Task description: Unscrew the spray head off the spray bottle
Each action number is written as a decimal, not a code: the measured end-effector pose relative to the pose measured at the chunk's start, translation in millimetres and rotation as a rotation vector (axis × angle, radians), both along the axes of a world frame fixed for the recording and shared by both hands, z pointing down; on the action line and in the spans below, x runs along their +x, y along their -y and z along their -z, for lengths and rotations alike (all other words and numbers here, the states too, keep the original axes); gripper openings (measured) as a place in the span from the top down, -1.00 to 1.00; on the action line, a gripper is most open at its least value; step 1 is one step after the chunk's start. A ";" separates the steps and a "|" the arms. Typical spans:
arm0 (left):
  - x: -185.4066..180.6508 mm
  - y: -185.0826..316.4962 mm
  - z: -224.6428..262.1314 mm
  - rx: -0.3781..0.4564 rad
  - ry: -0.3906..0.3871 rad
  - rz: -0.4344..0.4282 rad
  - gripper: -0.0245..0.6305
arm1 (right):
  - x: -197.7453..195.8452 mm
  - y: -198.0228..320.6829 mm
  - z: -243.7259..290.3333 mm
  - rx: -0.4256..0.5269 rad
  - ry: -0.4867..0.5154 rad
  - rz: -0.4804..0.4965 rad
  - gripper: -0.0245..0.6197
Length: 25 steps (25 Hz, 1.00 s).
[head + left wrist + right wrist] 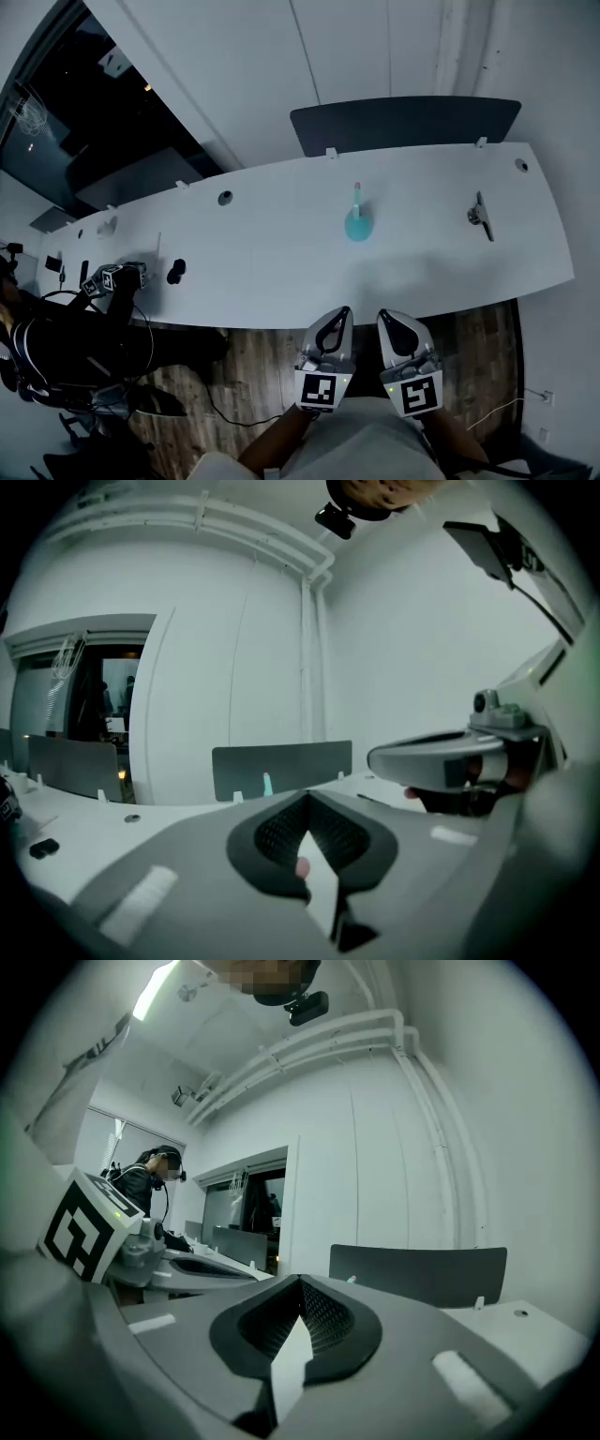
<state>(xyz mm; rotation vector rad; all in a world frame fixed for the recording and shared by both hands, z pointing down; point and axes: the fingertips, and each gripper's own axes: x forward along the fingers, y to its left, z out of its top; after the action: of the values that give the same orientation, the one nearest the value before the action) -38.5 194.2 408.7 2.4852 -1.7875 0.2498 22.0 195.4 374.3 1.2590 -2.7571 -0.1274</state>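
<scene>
While neither gripper had yet been brought to the work, the small teal plastic spray bottle (357, 226) was seen standing upright on the long white table (281, 262). It lay straight ahead of the two grippers and well apart from them, roughly in line with the gap between them. Its slim, pale spray head (356, 191) was seated on top, so the unscrewing was judged not to have begun.

The bottle was judged to be light and stiff, with a smooth rounded body that could slip or tip on the bare tabletop if pushed from one side. How much liquid it held could not be told. A hold low on the bulbous body by one gripper was thought best, with the other closed on the narrow head or its collar, where a twist could be applied without crushing anything.

The left gripper (343, 315) and the right gripper (385, 318) were held side by side, near each other, short of the table's near edge and close to the person's body. Both were pointed forward at about level, with the marker cubes turned up. On each, the jaws were pressed together with nothing between them.
</scene>
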 end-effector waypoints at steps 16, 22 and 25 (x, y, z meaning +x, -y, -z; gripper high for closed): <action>8.3 91.6 -24.5 -0.068 0.022 0.091 0.92 | 5.1 113.8 -27.1 -0.093 0.044 0.066 0.92; -18.2 127.3 -48.1 -0.120 0.040 0.052 0.92 | -19.2 150.5 -29.8 -0.088 -0.010 0.061 0.92; -26.0 150.8 -49.7 -0.115 0.049 0.000 0.92 | -28.1 165.7 -30.8 -0.097 -0.055 0.046 0.92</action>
<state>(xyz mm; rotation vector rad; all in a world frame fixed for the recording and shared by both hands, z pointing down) -64.5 43.4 458.4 2.4205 -1.7377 0.4046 -6.2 29.8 405.1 1.1511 -2.7111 -0.0311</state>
